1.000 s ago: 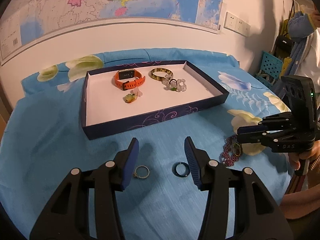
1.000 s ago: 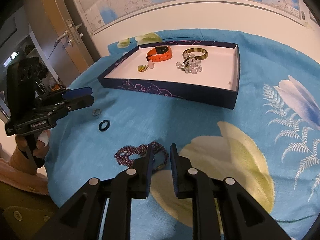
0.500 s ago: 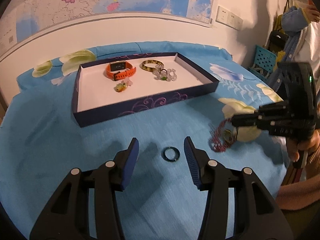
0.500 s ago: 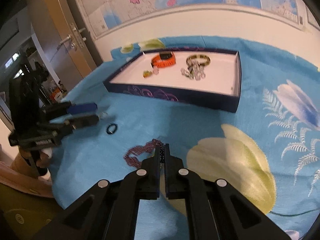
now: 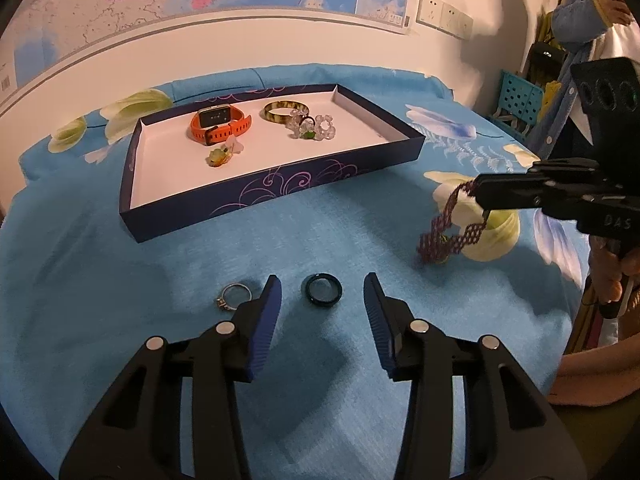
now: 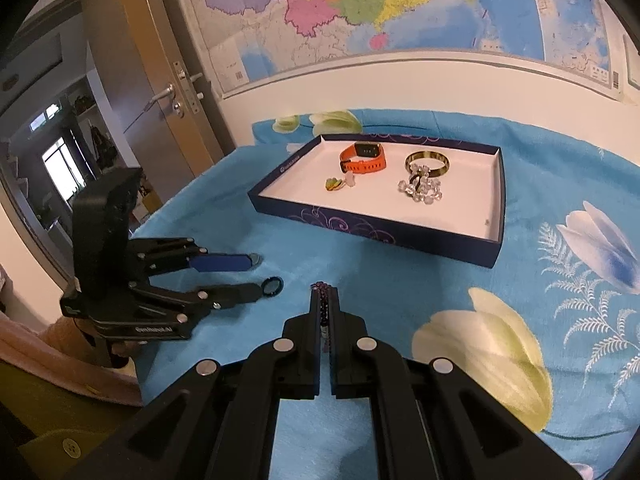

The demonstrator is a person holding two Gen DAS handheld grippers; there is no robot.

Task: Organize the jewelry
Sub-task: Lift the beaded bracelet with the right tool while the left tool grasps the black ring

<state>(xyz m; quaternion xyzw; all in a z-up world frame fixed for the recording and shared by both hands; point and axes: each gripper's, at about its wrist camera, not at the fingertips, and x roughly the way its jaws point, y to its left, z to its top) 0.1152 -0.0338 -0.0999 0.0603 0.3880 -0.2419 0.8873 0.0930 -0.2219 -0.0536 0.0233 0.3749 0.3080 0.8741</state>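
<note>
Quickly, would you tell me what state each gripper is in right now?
Left gripper: open, holding nothing, fingers either side of the dark ring.
Right gripper: shut on the purple beaded bracelet.

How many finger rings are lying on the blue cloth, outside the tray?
2. The dark ring lies between the open left gripper fingers. The silver ring lies just left of its left finger. None appears hidden.
</note>
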